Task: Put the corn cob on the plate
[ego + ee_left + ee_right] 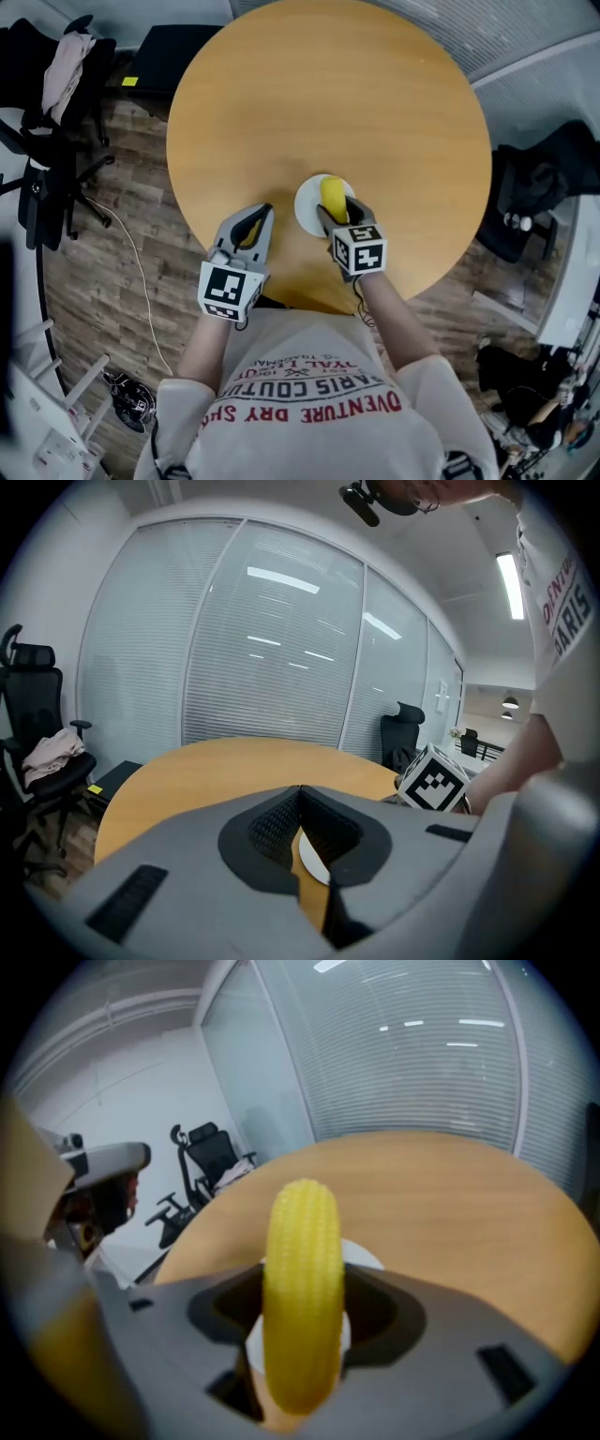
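A yellow corn cob [332,192] sits clamped between the two grey jaws of the right gripper [337,210], directly over a small round white plate [306,208] that lies on the near part of a round light-wood table [375,103]. In the right gripper view the cob [302,1279] stands lengthwise between the jaws, its rows of kernels facing the camera and its rounded end rising past the jaw tips, with the plate's white rim [367,1258] showing behind it on either side; whether the cob touches the plate cannot be told. The left gripper [255,221] is held above the table edge just to the left of the plate, well apart from the cob. Its own view shows the jaws brought together at the tips with nothing between them, and only a slit lower down shows a strip of tabletop and the plate's edge [309,860]. Each gripper carries a cube with black-and-white square markers, the right one [359,249] and the left one [228,291] both near the person's white T-shirt with red lettering [309,403]. On the wood-plank floor [122,234] to the left stands a black office chair [42,112] with a pale garment [66,56] draped over it.
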Action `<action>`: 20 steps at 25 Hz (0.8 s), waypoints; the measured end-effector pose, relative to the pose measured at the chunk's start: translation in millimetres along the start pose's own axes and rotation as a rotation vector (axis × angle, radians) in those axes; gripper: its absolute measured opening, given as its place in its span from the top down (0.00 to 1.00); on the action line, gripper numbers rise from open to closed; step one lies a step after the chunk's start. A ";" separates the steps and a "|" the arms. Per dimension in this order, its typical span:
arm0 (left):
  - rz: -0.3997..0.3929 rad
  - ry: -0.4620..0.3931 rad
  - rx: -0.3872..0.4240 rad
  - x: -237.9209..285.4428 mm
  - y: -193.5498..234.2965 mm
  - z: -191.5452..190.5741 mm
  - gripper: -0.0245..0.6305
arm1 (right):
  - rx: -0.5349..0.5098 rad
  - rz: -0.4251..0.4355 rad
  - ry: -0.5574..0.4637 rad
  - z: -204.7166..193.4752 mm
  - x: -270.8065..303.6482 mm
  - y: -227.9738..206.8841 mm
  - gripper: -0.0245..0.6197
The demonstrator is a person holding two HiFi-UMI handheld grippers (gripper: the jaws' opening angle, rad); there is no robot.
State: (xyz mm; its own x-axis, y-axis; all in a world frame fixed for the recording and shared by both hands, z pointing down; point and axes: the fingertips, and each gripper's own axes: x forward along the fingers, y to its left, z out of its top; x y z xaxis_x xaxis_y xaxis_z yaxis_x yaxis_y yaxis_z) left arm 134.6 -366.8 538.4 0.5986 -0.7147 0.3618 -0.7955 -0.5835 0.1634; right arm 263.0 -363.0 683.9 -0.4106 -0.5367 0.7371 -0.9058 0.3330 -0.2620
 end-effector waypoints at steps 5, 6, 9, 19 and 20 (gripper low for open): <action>0.054 0.007 -0.024 0.7 13.3 -3.7 0.91 | -0.034 0.026 0.054 -6.8 19.5 3.9 0.55; 0.060 0.008 -0.027 0.9 16.0 -4.3 0.91 | -0.036 0.028 0.061 -7.6 22.2 5.4 0.55; 0.074 0.008 -0.040 2.9 22.1 -5.9 0.91 | -0.038 0.030 0.086 -11.0 29.8 7.9 0.55; 0.070 0.037 -0.030 8.6 23.3 -10.1 0.91 | -0.079 0.007 0.099 -15.3 37.1 11.1 0.55; 0.066 0.037 -0.028 8.6 21.9 -9.1 0.91 | -0.080 0.004 0.100 -15.4 37.0 11.3 0.55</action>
State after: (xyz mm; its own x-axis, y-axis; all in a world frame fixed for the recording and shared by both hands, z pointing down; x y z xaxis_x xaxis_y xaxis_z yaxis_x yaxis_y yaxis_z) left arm 121.5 -382.2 553.5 0.5413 -0.7362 0.4062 -0.8358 -0.5240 0.1639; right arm 239.2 -367.2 717.8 -0.3981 -0.4567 0.7956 -0.8912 0.3979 -0.2175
